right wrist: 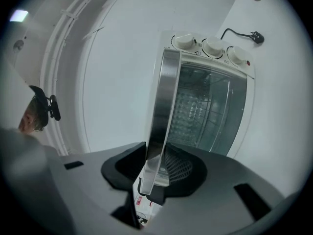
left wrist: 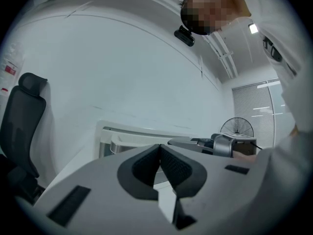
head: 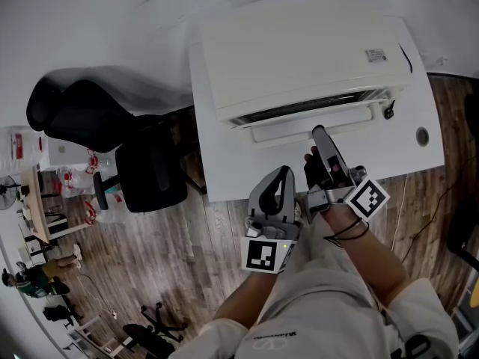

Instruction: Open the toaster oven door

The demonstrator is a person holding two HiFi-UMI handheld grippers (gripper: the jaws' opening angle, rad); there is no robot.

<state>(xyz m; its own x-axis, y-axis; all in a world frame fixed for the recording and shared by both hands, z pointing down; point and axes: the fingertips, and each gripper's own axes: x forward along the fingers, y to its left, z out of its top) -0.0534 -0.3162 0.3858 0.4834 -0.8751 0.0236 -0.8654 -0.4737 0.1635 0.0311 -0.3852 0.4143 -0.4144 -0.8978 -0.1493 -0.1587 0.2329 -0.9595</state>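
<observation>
head view: steeply down | left gripper view: level, back | right gripper view: close | shared: toaster oven (head: 299, 51) (right wrist: 210, 106)

nothing legible — the label (head: 376, 54) on the toaster oven (head: 299, 51) is too small.

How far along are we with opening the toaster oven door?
Done: the right gripper is at the door handle, which sits between its jaws, apparently clamped. In hand: the grip only; the door looks shut against the toaster oven. Left: pull the handle to swing the door open. The left gripper is shut and empty.
</observation>
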